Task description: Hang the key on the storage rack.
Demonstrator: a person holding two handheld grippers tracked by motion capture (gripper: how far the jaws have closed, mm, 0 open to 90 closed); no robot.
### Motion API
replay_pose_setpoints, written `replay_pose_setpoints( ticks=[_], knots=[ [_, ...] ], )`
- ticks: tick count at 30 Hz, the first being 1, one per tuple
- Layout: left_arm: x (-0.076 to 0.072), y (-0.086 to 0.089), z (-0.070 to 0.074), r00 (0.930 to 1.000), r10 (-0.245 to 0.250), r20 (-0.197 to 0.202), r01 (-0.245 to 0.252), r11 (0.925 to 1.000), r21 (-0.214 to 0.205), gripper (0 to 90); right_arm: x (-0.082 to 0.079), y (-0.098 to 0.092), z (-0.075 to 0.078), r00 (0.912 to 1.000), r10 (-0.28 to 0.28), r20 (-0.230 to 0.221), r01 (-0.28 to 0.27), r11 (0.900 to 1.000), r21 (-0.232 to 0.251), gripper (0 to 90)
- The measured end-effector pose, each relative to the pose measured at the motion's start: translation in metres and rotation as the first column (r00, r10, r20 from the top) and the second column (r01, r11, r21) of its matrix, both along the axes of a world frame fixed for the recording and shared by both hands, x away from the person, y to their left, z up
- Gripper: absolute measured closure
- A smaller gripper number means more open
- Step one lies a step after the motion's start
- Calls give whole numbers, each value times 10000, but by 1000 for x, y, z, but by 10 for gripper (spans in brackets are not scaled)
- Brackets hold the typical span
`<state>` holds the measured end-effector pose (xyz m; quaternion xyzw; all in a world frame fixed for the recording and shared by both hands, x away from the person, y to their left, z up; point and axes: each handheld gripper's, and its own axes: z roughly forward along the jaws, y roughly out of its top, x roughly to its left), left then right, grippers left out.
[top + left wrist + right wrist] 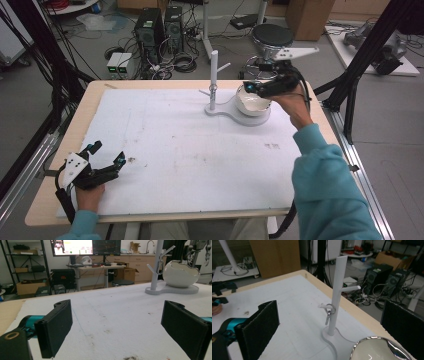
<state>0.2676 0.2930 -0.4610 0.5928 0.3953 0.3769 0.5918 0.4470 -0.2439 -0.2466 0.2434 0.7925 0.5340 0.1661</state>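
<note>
The desk [60,150] carries a white mat [190,155] that covers nearly all of its top, leaving a bare wooden strip along the left and far edges. Most of the mat is open, with only faint smudges on it, so there is broad free room between the two hands. Toward the far right of the mat stands a white stand [214,80]: its flat base lies on the mat, its post [336,295] rises upright, long axis vertical, and short pegs branch off the post at angles. A small metal ring with a clasp [328,312] hangs on a low peg, touching the post. A white bowl [252,102] with a glossy rim sits on the wider end of the base, just beside the post. The right tongs [255,89] hover over the bowl, spread wide and holding nothing. The left tongs [106,155] rest near the desk's near left corner, also spread wide and empty, pointing toward the stand.
</note>
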Motion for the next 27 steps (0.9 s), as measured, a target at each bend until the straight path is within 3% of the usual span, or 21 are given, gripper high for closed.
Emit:
replay_pose_setpoints(
  ticks=[6,9,14,18,23,25,27],
  knots=[
    [0,1,0,10000,13,26,-13,10000,-45,106,-49,-43,-17,9958,-304,859,294,9995,123,11],
    [-1,0,0,10000,6,52,-6,10000,-15,106,-75,-63,-41,9907,-749,1131,700,9965,467,11],
    [-1,0,0,10000,20,61,-19,10000,-8,106,-103,-82,-81,9859,-1220,1149,1141,9908,729,11],
    [-1,0,0,10000,26,57,-26,10000,-1,106,-120,-95,-117,9766,-1895,1015,1710,9709,1677,11],
    [-1,0,0,9999,48,103,-48,10000,-19,105,-136,-103,-154,9523,-2789,1239,2413,9367,2536,11],
    [-1,0,0,9999,58,101,-59,10000,14,106,-139,-105,-165,9441,-2983,1404,2555,9311,2605,11],
    [-1,0,0,9999,57,102,-58,10000,24,106,-141,-106,-173,9438,-2999,1393,2586,9319,2542,11]
  ],
)
